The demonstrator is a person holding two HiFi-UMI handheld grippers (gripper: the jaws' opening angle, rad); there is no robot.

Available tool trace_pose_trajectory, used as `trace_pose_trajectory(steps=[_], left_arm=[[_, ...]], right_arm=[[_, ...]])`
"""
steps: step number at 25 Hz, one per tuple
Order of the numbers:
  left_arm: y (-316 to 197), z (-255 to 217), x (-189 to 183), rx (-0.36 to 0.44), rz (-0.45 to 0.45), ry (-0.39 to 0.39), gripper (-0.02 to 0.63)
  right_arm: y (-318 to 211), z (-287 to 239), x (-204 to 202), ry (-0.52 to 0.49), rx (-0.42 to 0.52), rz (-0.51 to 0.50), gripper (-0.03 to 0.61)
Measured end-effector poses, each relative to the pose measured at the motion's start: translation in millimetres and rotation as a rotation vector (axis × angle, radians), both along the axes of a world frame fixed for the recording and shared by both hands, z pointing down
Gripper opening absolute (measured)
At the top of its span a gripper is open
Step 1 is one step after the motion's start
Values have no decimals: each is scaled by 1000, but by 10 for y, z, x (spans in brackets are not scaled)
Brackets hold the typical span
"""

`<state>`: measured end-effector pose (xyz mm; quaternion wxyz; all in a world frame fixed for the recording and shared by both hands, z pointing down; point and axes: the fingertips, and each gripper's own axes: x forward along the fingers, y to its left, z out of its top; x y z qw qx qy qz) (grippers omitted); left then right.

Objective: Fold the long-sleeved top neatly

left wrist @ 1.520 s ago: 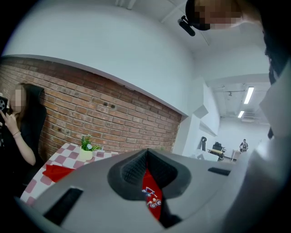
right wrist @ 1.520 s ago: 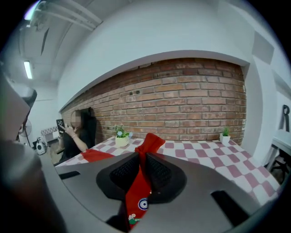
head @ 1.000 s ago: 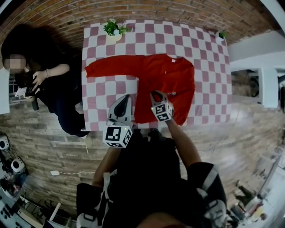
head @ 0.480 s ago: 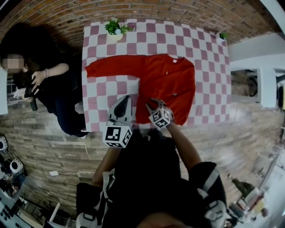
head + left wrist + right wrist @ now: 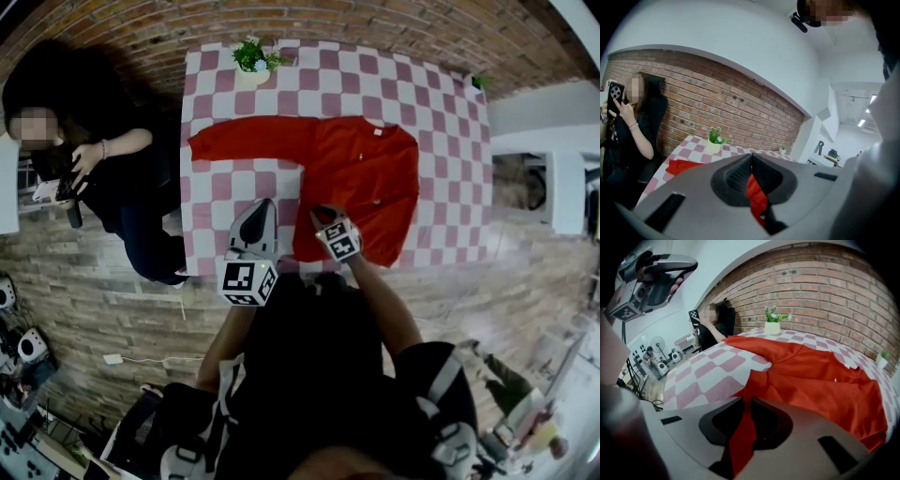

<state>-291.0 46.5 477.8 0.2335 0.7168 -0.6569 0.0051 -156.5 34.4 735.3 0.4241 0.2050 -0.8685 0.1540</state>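
Observation:
A red long-sleeved top [image 5: 366, 178] lies flat on the checked table [image 5: 441, 103], with one sleeve [image 5: 239, 145] stretched out to the left. My right gripper [image 5: 323, 214] is at the near left corner of the hem. In the right gripper view its jaws [image 5: 747, 404] have just been closing and now pinch a strip of that hem, which runs back between them. My left gripper [image 5: 265, 204] hovers just left of the top, jaws shut [image 5: 750, 157]. A sliver of red shows in the slot behind its tips; whether it is caught there I cannot tell.
A potted plant [image 5: 251, 58] stands at the table's far left edge and a smaller one [image 5: 480, 82] at the far right corner. A person in black [image 5: 122, 187] sits close to the table's left side with a phone. A brick wall runs behind the table.
My right gripper has drawn back from over the top toward the near hem corner and sunk a little, its jaws spreading and then closing on the cloth. The left gripper has barely shifted.

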Motion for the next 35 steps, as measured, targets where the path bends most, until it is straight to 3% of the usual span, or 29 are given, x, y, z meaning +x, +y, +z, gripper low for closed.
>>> trace_pose_trajectory(steps=[4, 12, 16, 24, 29, 31, 35], left_arm=[[12, 107, -236, -17, -39, -1, 8], [-18, 475, -883, -85, -149, 3, 8], [-43, 706, -1219, -128, -203, -4, 8], [-140, 1327, -1879, -261, -304, 5, 8], [-236, 1765, -2192, -358, -385, 129, 20], [-282, 1925, -2275, -386, -406, 198, 117], [-357, 2192, -2362, -424, -446, 318, 133]], right_arm=[[14, -118, -9, -31, -16, 29, 57], [-281, -906, -136, -155, 108, 132, 46], [-393, -1317, -408, -223, 152, 162, 17], [-369, -1870, -1081, -306, 208, 79, 9], [-344, -2026, -1348, -294, 195, 53, 9], [-354, -2036, -1396, -293, 202, 46, 9], [-381, -2043, -1440, -290, 194, 55, 9]])
